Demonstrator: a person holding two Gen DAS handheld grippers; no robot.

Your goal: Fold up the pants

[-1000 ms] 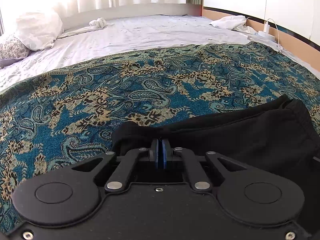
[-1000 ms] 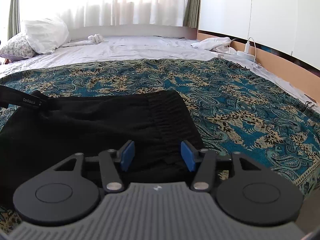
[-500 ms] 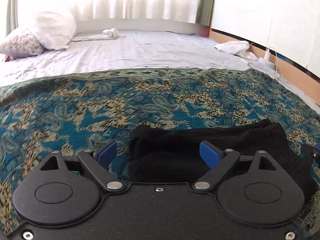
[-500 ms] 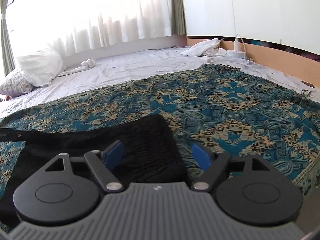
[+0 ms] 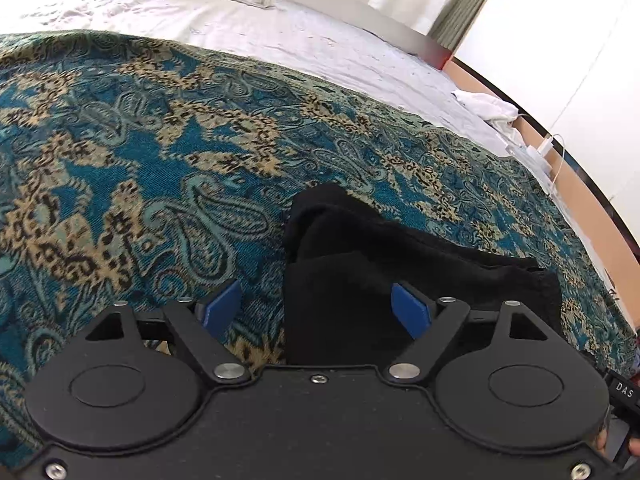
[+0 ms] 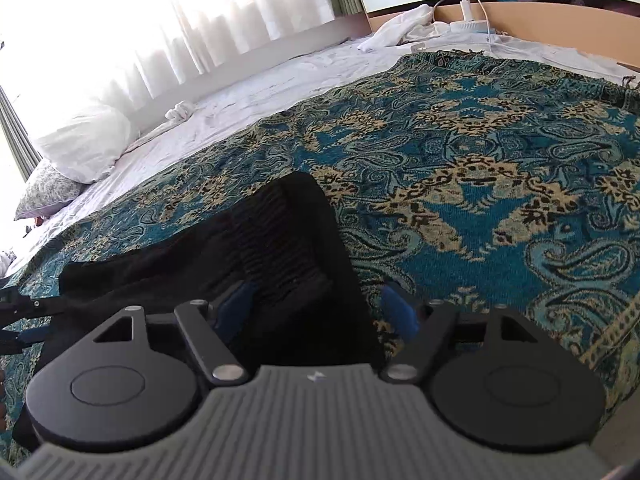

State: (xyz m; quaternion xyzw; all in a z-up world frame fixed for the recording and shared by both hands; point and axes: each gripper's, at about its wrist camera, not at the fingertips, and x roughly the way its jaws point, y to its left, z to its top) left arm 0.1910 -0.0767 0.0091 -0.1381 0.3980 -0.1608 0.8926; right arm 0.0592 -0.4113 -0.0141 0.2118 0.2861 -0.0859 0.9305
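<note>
Low centre of both wrist views: one pair of black pants (image 5: 400, 264), lying in a folded bundle on the blue paisley bed throw (image 5: 140, 160).

Change noted. A second ago the left gripper (image 5: 318, 312) was clenched on the black cloth; now its blue pads stand apart. The jaws sprang wide, then closed in a little over the last half second. One pad hangs over the throw, the other over the cloth, the bundle's left edge between them; neither presses. The right gripper (image 6: 318, 308) is likewise released: its jaws widened, then eased in slightly. The ribbed waistband end (image 6: 288, 232) sits between its pads, ungripped. Both views have also rolled, so the bed now slants across each frame.

Reading: the cloth has been let go, so a fold looks just laid down. Layered edges show at the bundle's left end. Either the fold is finished or a fresh grip is coming for one more; cannot tell which.

Count:
- pants: one
- grippers: two
- pillows, upper left of right view: two, one white (image 6: 80, 144), one patterned (image 6: 48, 192)
- crumpled white cloths on the sheet: two (image 6: 404, 28), (image 6: 180, 112)
- charger with cable by the headboard: one (image 6: 466, 4)
</note>
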